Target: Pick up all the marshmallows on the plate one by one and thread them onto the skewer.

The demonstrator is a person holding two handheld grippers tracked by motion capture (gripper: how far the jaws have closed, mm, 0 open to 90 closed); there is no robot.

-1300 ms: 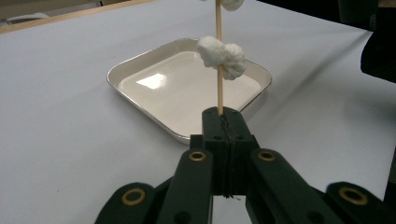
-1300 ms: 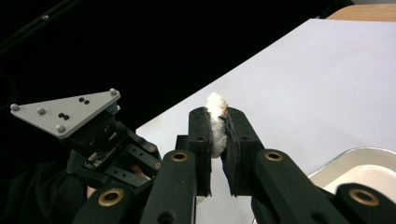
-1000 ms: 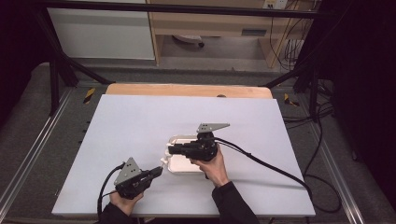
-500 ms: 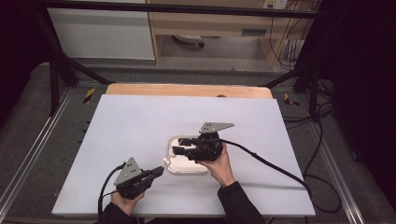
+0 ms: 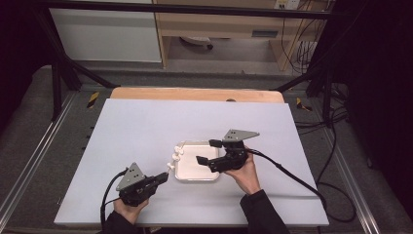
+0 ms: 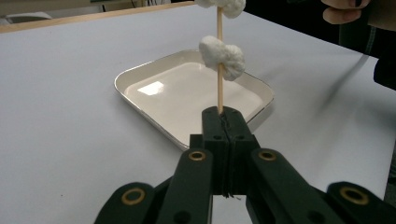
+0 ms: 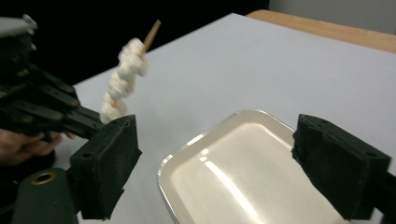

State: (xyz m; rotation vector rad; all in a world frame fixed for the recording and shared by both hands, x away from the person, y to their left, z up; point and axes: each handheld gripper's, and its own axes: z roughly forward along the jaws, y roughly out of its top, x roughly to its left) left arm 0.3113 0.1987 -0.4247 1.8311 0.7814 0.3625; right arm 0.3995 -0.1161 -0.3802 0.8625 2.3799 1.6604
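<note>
A wooden skewer (image 6: pixel 219 88) threaded with white marshmallows (image 6: pixel 223 56) stands up from my left gripper (image 6: pixel 223 122), which is shut on its lower end. In the high view the left gripper (image 5: pixel 161 178) sits at the front left corner of a white square tray (image 5: pixel 195 169), and the marshmallows (image 5: pixel 173 158) lean over the tray's left rim. My right gripper (image 5: pixel 208 152) hovers above the tray with its jaws wide apart and nothing between them. The right gripper view shows the right gripper (image 7: pixel 224 168) open over the tray (image 7: pixel 205 135), with the skewer (image 7: pixel 123 79) off to the left.
The tray lies on a white tabletop (image 5: pixel 146 126) with a wooden strip (image 5: pixel 195 94) along the far edge. Metal frame rails (image 5: pixel 29 161) run along both sides. Cables (image 5: pixel 292 175) trail from the grippers toward the right.
My right gripper has opened and drawn back a little to the right over the tray. The left gripper with the skewer has barely moved.
</note>
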